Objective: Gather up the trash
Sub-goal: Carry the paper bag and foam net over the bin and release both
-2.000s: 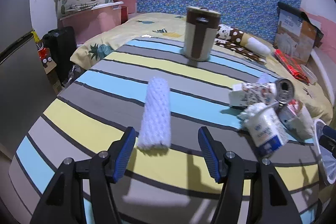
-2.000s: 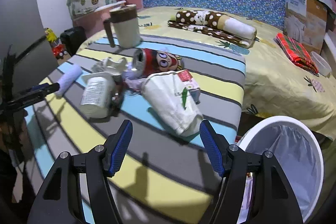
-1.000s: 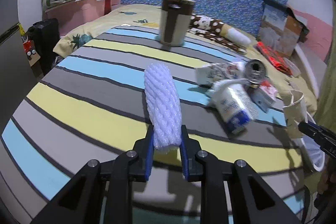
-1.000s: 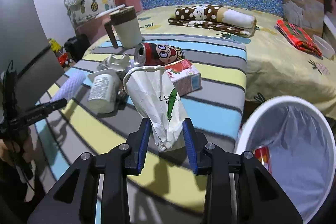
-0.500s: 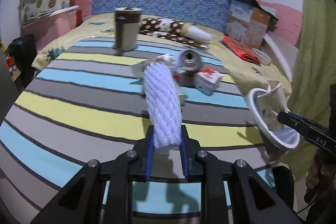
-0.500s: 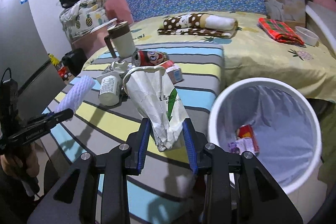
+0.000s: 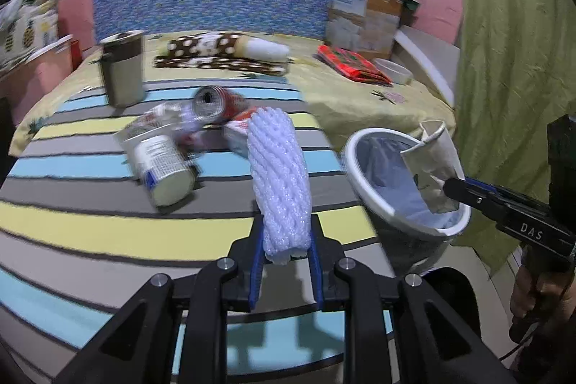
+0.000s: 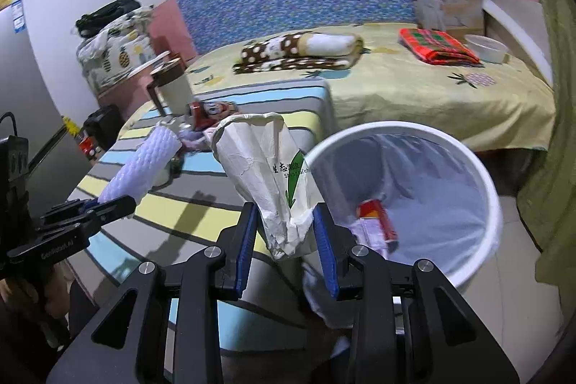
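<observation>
The round white plastic trash bin (image 8: pixel 478 168) with a thin liner holds a red packet (image 8: pixel 376 216). The left gripper (image 7: pixel 284 261) pinches a white foam net sleeve (image 7: pixel 279 182) above the striped table (image 7: pixel 90 225). The right gripper (image 8: pixel 286 249) clamps a crumpled white paper cup (image 8: pixel 266 168) at the bin's rim.

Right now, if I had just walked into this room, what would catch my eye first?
Probably the two pieces of trash held up in the air: the left gripper clamps a white foam net sleeve above the striped table, and the right gripper pinches a crumpled paper cup beside the white trash bin. More litter, including a red can, lies piled on the table behind.
</observation>
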{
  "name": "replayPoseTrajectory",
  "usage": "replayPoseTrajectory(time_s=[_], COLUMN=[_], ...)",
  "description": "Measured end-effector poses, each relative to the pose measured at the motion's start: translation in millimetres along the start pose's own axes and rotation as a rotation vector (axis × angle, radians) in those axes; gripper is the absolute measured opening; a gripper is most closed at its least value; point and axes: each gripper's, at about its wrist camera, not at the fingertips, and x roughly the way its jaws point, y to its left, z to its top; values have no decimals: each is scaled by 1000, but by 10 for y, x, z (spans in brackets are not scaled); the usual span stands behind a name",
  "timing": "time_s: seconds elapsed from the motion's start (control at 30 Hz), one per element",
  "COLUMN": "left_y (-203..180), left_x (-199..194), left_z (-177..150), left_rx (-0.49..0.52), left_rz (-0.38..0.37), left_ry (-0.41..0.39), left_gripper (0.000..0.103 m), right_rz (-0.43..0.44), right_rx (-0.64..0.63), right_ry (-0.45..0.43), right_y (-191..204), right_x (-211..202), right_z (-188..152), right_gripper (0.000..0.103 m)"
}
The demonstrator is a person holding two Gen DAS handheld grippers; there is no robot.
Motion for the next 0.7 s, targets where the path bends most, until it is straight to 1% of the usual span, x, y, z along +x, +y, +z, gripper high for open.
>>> replayPoseTrajectory(time_s=[0.3, 0.7], left_y=[-452, -791], left_x=[252, 509], left_z=[70, 178], left_rx=[67, 121], left_rz=[-85, -154], left_ry=[32, 59], left_gripper=[23, 23], right_rz=[-55, -97], right_rx=[58, 107], right_ry=[-4, 8], right_y=[-266, -517], right_x=[-92, -85], right_z=[-93, -134], right_gripper=[35, 35])
